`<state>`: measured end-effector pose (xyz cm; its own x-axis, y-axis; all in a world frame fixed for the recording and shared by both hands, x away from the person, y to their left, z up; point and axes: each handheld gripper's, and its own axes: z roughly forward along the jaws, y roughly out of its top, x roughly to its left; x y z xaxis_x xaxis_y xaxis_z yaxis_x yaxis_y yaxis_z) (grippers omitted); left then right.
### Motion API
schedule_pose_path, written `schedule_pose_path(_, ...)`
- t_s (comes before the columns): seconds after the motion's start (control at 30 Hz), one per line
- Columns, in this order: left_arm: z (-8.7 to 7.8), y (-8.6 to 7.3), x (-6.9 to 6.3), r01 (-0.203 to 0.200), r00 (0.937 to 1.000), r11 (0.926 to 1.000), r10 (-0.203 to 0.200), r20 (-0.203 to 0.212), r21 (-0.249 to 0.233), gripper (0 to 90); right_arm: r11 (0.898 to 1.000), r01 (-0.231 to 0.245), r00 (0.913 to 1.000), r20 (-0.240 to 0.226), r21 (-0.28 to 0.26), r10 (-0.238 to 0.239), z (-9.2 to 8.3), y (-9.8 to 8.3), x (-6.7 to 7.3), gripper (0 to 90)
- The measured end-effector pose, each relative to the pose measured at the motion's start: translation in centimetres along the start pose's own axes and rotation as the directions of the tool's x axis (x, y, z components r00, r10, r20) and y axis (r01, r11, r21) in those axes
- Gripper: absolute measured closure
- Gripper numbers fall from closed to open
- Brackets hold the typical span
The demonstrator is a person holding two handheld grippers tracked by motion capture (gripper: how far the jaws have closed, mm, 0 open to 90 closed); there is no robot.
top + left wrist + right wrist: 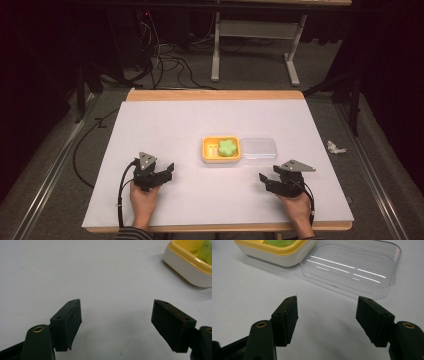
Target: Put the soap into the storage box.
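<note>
A yellow box (221,149) sits near the middle of the white table, holding a green flower-shaped piece (227,147) and a small pale item. Its clear lid (258,149) lies flat against the box's right side. My left gripper (167,170) is open on the table, to the left of the box and nearer the front, with nothing between its jaws. In the left gripper view the box (185,262) is at the top right, ahead of the gripper (116,315). My right gripper (264,179) is open, in front of the lid (352,267); the box (274,252) lies beside it.
The white tabletop (165,125) has a wooden edge at the back. A crumpled white scrap (335,147) lies off the table's right side. Cables (165,60) and a table frame (255,45) stand on the floor beyond.
</note>
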<state>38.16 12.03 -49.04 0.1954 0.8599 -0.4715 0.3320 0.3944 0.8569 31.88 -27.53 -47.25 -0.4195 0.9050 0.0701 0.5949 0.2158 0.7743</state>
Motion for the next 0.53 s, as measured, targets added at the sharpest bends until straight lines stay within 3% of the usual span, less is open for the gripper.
schedule_pose_path(0.53,0.03,-0.05,-0.06,-0.001,1.0,1.0,0.001,-0.004,-0.005,24.9,1.0,0.01,0.9999,0.011,-0.025,-0.01,0.08,-0.81,0.27,34.8)
